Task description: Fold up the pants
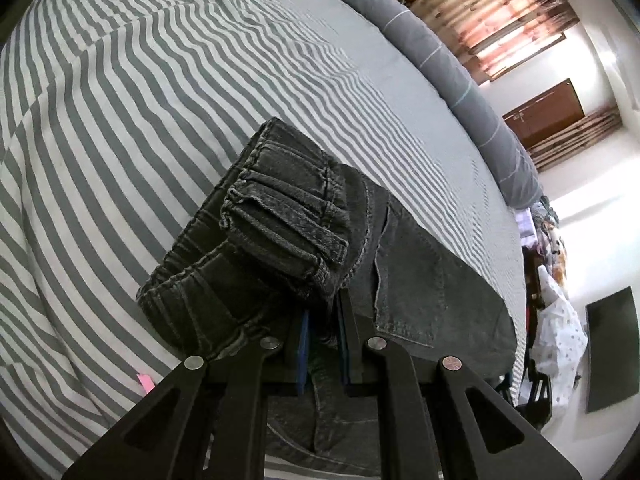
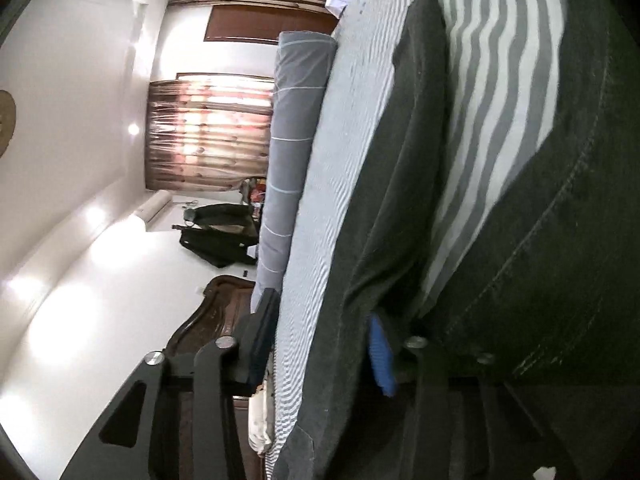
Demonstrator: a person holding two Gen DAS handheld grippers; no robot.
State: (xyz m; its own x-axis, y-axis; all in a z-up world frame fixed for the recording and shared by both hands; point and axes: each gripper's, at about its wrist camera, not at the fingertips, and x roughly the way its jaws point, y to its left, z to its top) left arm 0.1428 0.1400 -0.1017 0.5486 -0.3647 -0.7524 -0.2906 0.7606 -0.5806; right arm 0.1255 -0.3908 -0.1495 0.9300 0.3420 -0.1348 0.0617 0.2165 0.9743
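Observation:
Dark grey denim pants (image 1: 280, 216) lie on a bed with a grey-and-white striped sheet (image 1: 140, 100). My left gripper (image 1: 324, 320) is shut on the pants near the waistband, which bunches up over its blue pads; a back pocket lies flat to the right. The right wrist view is rolled sideways. There my right gripper (image 2: 320, 344) stands open, with a fold of the pants (image 2: 400, 180) running between its fingers. One blue pad (image 2: 380, 356) rests against the denim, the other finger (image 2: 262, 336) stands apart over the sheet (image 2: 492, 80). More denim fills that view's right side.
A long grey bolster (image 1: 440, 60) lies along the far edge of the bed. Beyond it are curtains (image 1: 500, 12) and a wooden door (image 1: 548, 112). A pile of clothes (image 1: 560, 320) and a dark mat (image 1: 612, 344) sit off the bed's right edge. A wooden headboard (image 2: 216, 312) shows.

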